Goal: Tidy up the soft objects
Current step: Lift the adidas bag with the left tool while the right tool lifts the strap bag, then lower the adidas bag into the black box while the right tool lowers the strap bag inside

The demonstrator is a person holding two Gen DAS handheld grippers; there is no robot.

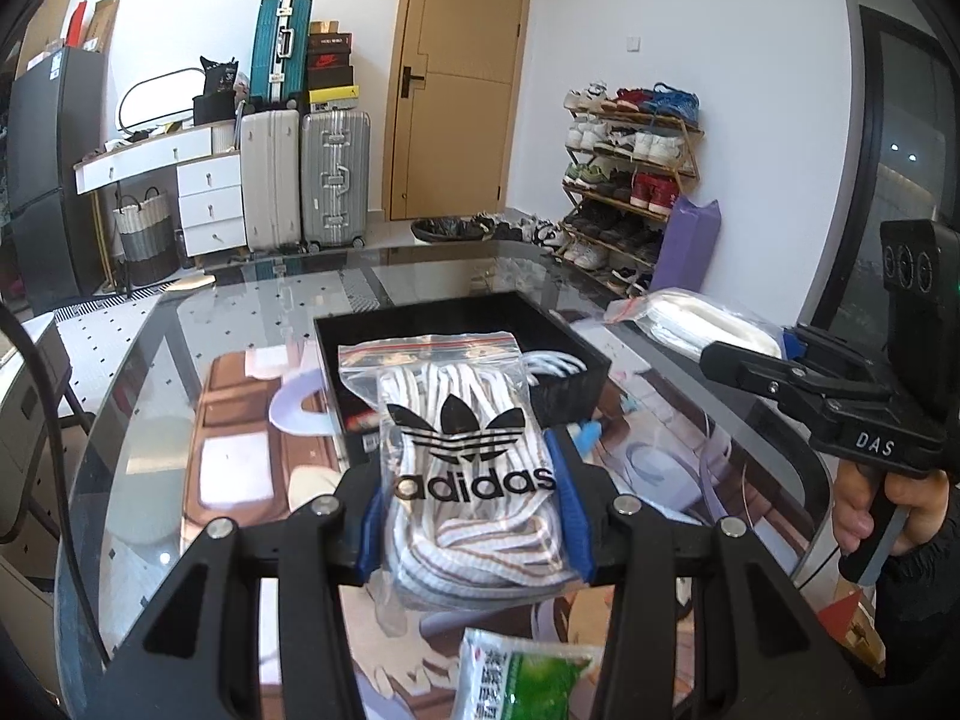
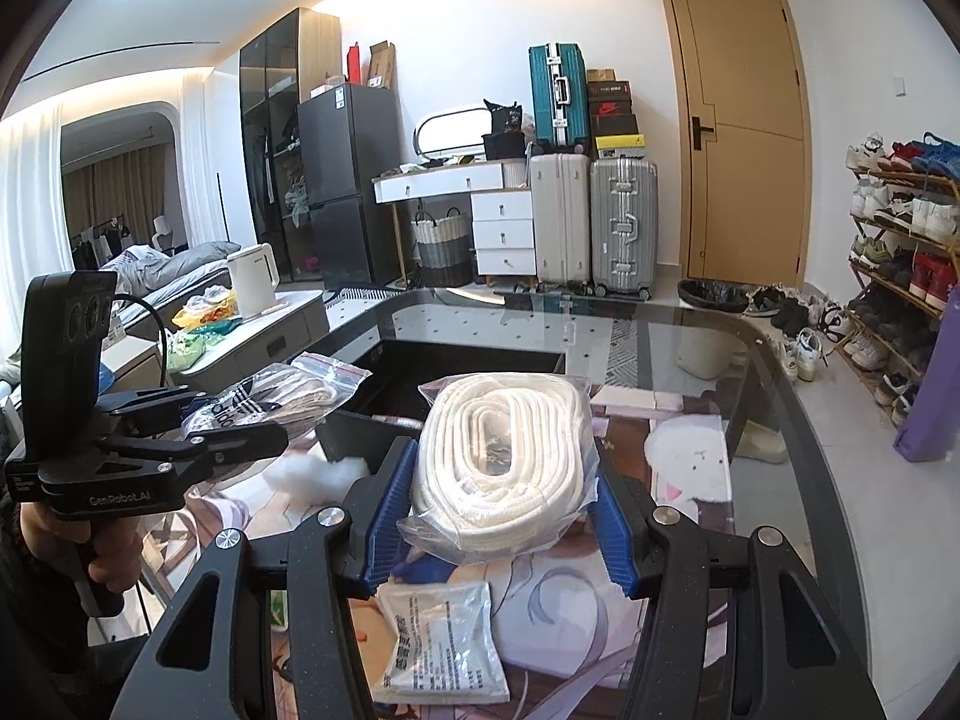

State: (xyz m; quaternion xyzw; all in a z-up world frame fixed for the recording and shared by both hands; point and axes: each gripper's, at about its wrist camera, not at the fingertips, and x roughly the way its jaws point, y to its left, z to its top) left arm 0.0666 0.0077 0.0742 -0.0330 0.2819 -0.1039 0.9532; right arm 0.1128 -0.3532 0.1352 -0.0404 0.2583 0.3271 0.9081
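My left gripper [image 1: 471, 504] is shut on a clear zip bag of striped laces with an adidas logo [image 1: 462, 420], held above the glass table just in front of a black box [image 1: 570, 390]. White laces lie inside that box. My right gripper [image 2: 501, 516] is shut on a clear bag of coiled white cord [image 2: 504, 456], also raised in front of the black box [image 2: 360, 426]. Each view shows the other gripper: the right gripper [image 1: 750, 348] with its cord bag [image 1: 690, 312], and the left gripper [image 2: 240, 420] with the adidas bag [image 2: 270, 396].
A green packet [image 1: 528, 678] and a white sachet [image 2: 438, 630] lie on the glass table [image 1: 150, 360] near me. A tuft of white stuffing [image 2: 312, 468] sits beside the box. Suitcases, a drawer desk and a shoe rack [image 1: 630, 180] stand along the far wall.
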